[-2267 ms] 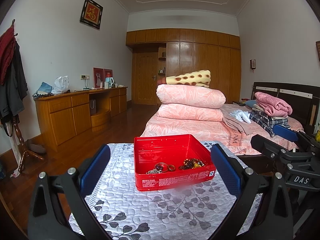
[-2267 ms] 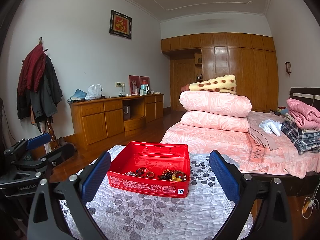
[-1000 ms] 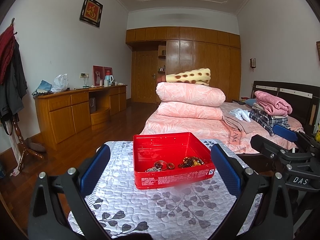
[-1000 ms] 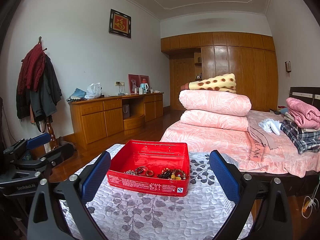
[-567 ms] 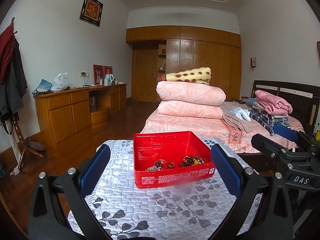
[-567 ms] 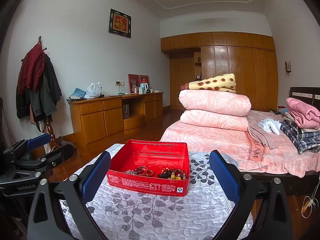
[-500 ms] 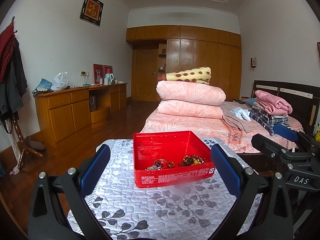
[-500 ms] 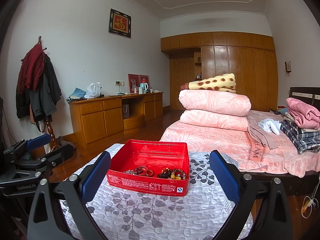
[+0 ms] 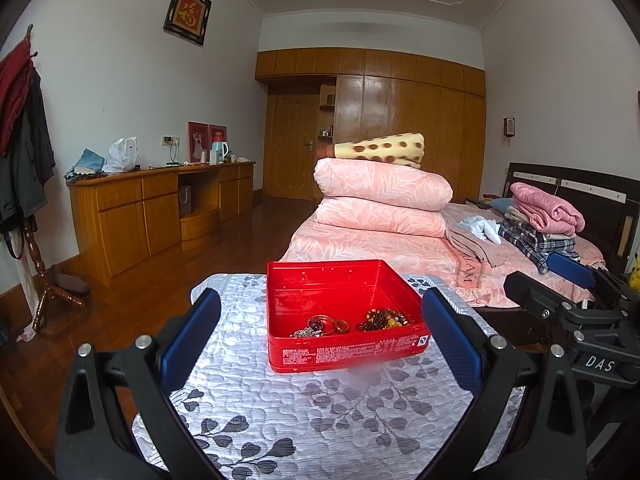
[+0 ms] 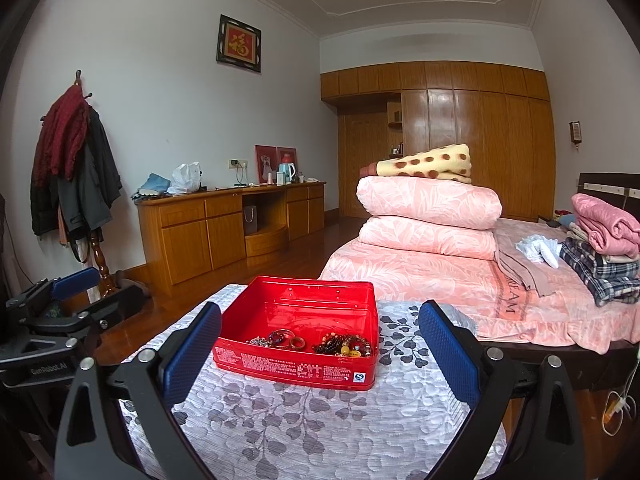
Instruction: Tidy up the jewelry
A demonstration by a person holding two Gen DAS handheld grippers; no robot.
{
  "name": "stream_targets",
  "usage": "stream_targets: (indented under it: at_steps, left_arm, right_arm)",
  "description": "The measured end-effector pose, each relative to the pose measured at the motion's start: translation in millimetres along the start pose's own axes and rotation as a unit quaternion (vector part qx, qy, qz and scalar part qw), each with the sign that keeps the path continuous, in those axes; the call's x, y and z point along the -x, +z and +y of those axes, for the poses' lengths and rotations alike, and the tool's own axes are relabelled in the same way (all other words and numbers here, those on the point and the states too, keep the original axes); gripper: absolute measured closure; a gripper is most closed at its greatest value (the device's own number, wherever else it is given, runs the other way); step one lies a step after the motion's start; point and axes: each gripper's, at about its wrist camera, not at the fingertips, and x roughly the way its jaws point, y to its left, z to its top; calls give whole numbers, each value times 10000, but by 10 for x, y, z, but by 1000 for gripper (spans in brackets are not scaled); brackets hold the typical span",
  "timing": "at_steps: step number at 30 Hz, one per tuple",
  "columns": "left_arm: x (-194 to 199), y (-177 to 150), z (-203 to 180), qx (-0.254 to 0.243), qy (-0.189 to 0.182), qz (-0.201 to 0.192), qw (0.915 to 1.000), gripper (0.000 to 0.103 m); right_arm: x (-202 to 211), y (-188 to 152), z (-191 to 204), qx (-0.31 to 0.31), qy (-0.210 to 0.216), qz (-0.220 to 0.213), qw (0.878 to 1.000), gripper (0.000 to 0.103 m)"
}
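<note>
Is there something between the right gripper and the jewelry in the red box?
Only the red box's own near wall. The jewelry lies behind it on the bottom, and the box is open on top. The right gripper is open with nothing else in front.

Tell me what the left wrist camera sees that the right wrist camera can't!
Only the left wrist view shows the right gripper, off to the side with its jaws open, and something yellow at the far right edge.

Only the right wrist view shows the left gripper, also open, and a white cable on the floor by the bed.

Both show the red tin on the leaf-patterned cloth, with the jewelry in its near end, plus the bed and the wooden desk.
</note>
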Motion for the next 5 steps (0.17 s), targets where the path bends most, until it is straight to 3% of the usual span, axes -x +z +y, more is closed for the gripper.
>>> stream_targets:
  at_steps: [5]
  left_arm:
    - [0, 0, -8, -33, 8, 21, 10000, 6]
  right_arm:
    - [-3, -6, 0, -4, -1, 2, 10000, 6]
